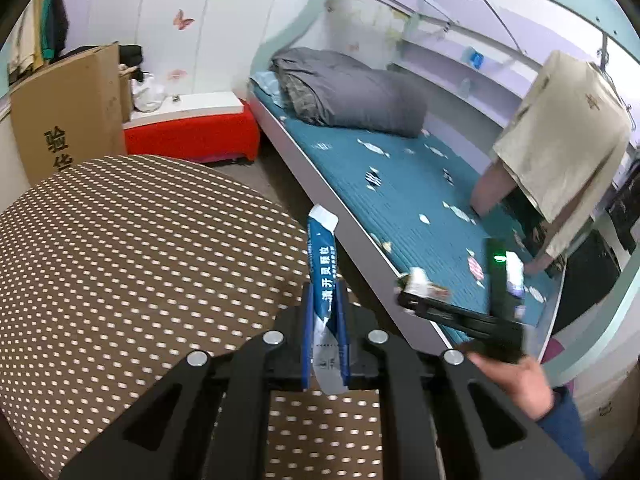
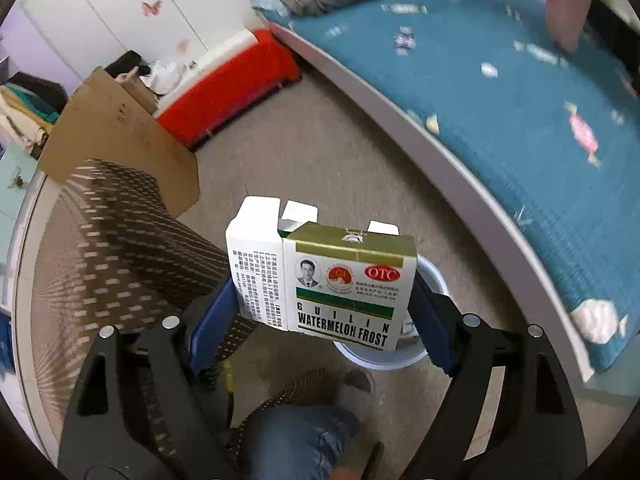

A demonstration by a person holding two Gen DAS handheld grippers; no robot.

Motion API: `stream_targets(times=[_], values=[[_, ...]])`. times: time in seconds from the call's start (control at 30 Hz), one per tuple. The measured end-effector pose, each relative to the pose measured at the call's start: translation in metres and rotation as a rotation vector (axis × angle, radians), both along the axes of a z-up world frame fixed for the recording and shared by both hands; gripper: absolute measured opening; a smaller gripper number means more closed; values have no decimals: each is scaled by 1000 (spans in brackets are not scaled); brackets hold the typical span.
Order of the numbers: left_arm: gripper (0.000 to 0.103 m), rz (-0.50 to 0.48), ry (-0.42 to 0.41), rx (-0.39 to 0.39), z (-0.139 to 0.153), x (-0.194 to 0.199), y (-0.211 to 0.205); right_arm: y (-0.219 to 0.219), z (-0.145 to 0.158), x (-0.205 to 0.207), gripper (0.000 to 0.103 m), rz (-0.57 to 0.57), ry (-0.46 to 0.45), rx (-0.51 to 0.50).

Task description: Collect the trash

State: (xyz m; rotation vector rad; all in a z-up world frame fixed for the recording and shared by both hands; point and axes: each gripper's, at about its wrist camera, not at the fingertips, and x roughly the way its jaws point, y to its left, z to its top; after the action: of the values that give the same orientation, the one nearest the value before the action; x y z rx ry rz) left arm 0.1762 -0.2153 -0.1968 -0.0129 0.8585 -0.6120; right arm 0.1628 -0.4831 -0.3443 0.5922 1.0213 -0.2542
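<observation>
Right tongs (image 2: pixel 320 300) clamp the box (image 2: pixel 324 280), left tongs (image 1: pixel 325 320) the sachet (image 1: pixel 322 276); release over the bin (image 2: pixel 400 356) at 6 o'clock.

Both grippers (image 1: pixel 325 312) (image 2: pixel 320 312) clamped, loaded.

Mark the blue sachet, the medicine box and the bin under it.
Blue-and-white foil sachet (image 1: pixel 322 264), left wrist view: printed middle, above the fingers.
White-and-green cardboard medicine box (image 2: pixel 348 292), right wrist view: front face.
Pale blue round plastic bin (image 2: pixel 376 360), right wrist view: near rim below the box.
</observation>
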Motion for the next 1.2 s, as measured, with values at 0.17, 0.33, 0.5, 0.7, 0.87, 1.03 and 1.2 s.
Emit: stream_targets(times=[0.17,0.33,0.5,0.7,0.87,1.03,1.2], values=[[10,-52,6,20,-5,-7,-29,-22,-28,-2,97,-57,29,61],[10,-117,18,32,-9,-10,-67,-45,-5,-32,97,-139,-67,61],[10,-180,68,40,-26,-7,-110,-65,34,-63,97,-181,-158,13],[10,-216,150,93,-61,6,-155,-84,62,-80,97,-211,-224,-18],[14,-235,200,160,-89,19,-187,-93,73,-93,97,-226,-259,-26],[87,-201,210,247,-102,33,-205,-98,73,-99,97,-237,-261,-23],[87,-190,219,247,-98,35,-200,-97,71,-101,97,-244,-252,-27]])
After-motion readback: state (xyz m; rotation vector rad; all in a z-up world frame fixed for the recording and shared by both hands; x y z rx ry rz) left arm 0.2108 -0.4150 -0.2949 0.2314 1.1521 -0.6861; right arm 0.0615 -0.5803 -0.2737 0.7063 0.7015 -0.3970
